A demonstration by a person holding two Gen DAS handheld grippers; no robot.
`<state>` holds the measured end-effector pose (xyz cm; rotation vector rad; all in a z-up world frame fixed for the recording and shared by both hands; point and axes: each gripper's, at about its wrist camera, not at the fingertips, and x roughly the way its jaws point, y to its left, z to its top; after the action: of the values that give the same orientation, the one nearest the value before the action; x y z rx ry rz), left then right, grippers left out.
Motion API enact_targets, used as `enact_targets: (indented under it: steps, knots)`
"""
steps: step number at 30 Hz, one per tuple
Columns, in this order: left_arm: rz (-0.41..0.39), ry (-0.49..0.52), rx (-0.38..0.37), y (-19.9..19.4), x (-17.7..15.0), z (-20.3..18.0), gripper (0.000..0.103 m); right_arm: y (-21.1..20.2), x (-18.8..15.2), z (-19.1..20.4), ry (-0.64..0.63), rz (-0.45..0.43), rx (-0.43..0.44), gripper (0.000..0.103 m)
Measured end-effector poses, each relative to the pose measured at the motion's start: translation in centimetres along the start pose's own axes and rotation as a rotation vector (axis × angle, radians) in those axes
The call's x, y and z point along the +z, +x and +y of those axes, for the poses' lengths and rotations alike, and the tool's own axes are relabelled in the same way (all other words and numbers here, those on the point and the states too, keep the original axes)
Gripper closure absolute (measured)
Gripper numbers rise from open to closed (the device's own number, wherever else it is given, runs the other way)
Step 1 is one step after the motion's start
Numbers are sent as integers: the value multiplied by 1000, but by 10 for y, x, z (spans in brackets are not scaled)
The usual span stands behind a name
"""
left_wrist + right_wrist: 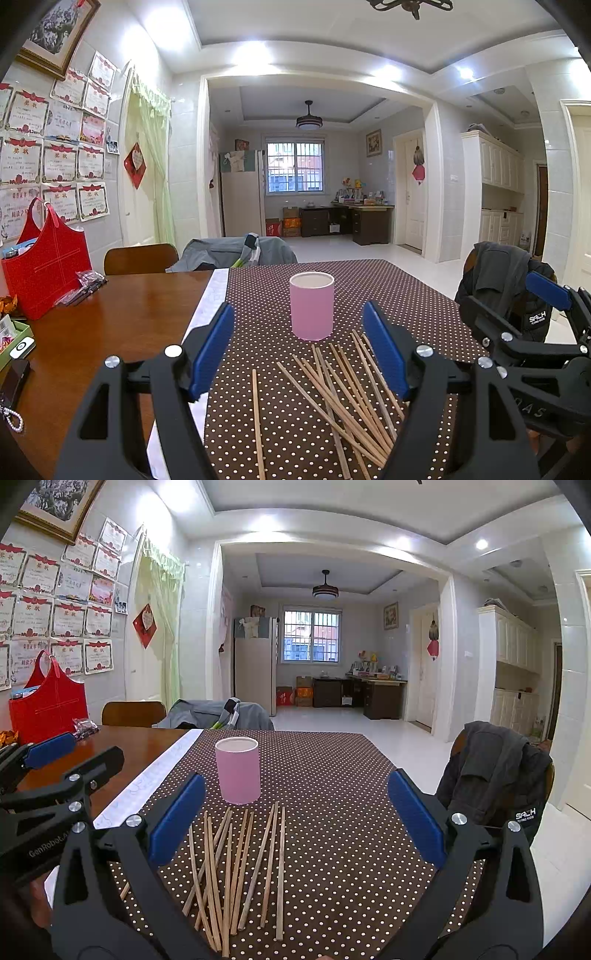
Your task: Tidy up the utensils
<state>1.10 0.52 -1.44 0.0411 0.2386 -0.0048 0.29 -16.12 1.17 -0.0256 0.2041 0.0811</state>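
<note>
Finding task unstarted: chopsticks point(236, 871) all loose on dotted cloth point(332, 775) at 6 o'clock of empty-looking pink cup point(238, 770). Left gripper point(299, 354), right gripper point(295, 819) wide open, holding nothing.

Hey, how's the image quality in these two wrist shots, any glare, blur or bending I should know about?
Left wrist view: sharp on the chopsticks and pink cup; ceiling lights blow out to white; walls bow from fisheye; dark corners. Right wrist view: same blown-out ceiling spots and curved door frames; chopsticks crisp, shadows soft; the right claw stays in focus.
</note>
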Motion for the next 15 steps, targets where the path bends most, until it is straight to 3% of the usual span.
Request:
enact_targets:
  steps: [15]
  knots:
    - [6, -2, 1, 1, -4, 2, 32, 2, -2, 4, -1, 10, -4, 6]
